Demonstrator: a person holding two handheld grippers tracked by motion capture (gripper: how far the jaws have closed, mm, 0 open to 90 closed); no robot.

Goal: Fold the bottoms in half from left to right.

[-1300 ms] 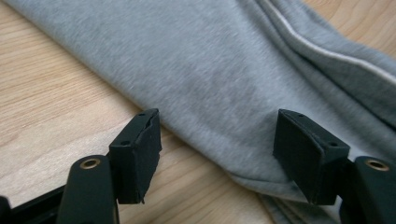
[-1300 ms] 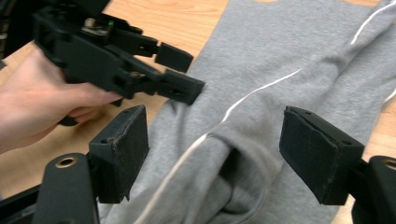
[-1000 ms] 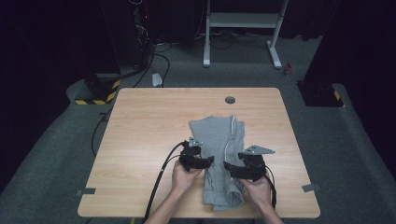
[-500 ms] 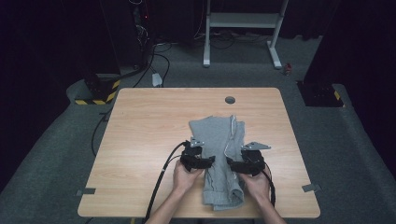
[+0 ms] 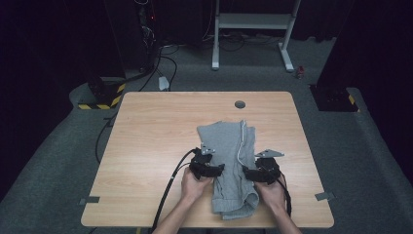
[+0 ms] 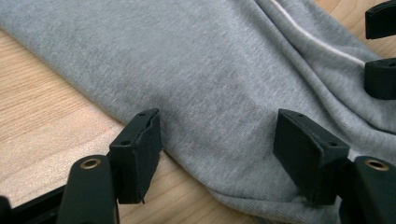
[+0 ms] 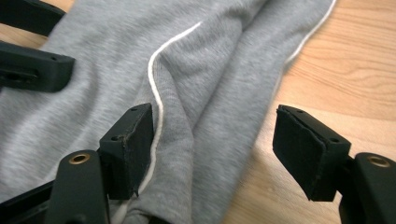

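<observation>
— Where do we find the grey garment (image 5: 233, 165)?
— Centrally, on the near half of the desk (image 5: 156, 141), lying folded.
— And our claws?
— Left claw (image 6: 217, 147) gapes over its left edge; right claw (image 7: 212, 149) gapes astride its right edge, beside the white drawcord (image 7: 156, 79).

Lit evenly from above across the wooden table (image 5: 160, 146); falls off to near black at the surrounding floor and room edges in the high view. Soft, short shadows under the grey sweatpants (image 6: 196, 74). No glare. Slightly soft and low in detail in the high view. Sharp on fabric weave in the left gripper view; mildly blurred in the right gripper view.
</observation>
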